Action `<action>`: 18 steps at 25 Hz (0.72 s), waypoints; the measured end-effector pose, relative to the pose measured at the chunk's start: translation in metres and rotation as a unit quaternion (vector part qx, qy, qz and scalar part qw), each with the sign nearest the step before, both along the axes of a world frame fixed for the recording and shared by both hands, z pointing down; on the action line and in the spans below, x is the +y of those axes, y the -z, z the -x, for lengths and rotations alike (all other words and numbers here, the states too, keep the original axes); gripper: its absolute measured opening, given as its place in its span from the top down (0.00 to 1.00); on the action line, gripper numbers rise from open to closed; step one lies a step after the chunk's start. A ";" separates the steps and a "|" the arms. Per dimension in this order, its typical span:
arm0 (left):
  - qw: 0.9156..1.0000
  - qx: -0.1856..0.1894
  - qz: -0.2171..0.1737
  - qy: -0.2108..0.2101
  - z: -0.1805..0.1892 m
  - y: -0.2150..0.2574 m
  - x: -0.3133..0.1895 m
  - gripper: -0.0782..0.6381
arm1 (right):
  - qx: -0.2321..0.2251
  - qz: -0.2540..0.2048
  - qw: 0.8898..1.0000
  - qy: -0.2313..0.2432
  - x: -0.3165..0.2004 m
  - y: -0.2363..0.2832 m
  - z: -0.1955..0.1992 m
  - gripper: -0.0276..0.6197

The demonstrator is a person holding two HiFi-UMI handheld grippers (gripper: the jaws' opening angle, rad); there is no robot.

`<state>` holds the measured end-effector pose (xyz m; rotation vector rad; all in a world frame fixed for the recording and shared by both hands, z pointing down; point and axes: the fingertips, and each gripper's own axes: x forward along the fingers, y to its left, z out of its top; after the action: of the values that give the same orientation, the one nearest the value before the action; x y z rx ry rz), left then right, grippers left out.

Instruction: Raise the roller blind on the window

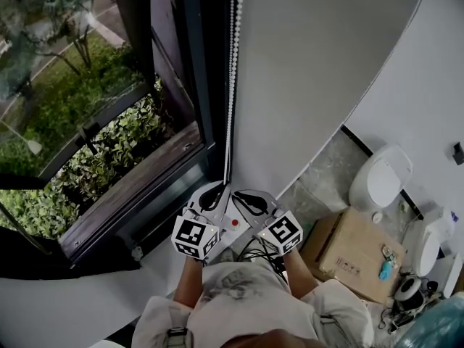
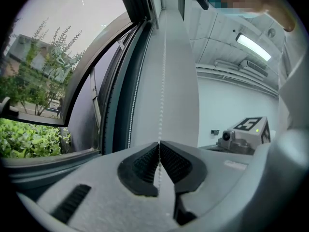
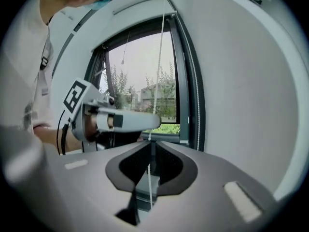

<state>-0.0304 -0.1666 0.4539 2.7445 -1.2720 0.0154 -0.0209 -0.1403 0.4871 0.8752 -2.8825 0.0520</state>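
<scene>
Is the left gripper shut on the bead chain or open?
Shut on the bead chain: the left gripper has its jaws meeting at the tips, with the chain pinched between them.

– Where does the head view look from?
– From above, steeply down the bead chain and window frame onto the left gripper and right gripper, close below.
– And the gripper views?
– Each sits right behind its own jaws. The left faces the roller blind, the right faces the window. All three share the chain.
</scene>
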 end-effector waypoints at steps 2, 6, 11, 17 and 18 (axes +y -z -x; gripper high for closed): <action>1.000 -0.001 -0.001 0.000 0.000 0.000 0.000 0.86 | -0.011 -0.022 1.000 -0.002 -0.002 0.024 -0.004 0.89; 1.000 -0.002 0.000 0.001 -0.001 0.000 -0.002 0.86 | -0.030 -0.065 0.997 0.006 -0.006 0.070 -0.005 0.88; 1.000 -0.003 0.000 0.003 -0.001 0.000 -0.004 0.86 | -0.049 -0.102 0.993 0.020 -0.012 0.112 0.002 0.87; 1.000 -0.004 -0.001 0.003 0.000 -0.001 -0.006 0.86 | -0.079 -0.129 0.988 0.030 -0.022 0.150 0.009 0.86; 1.000 -0.004 -0.001 0.004 0.000 -0.001 -0.007 0.86 | -0.083 -0.134 0.987 0.032 -0.023 0.156 0.010 0.86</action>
<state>-0.0306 -0.1734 0.4550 2.7446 -1.2846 0.0252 -0.0305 -0.1631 0.3310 0.8556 -3.1215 -0.2907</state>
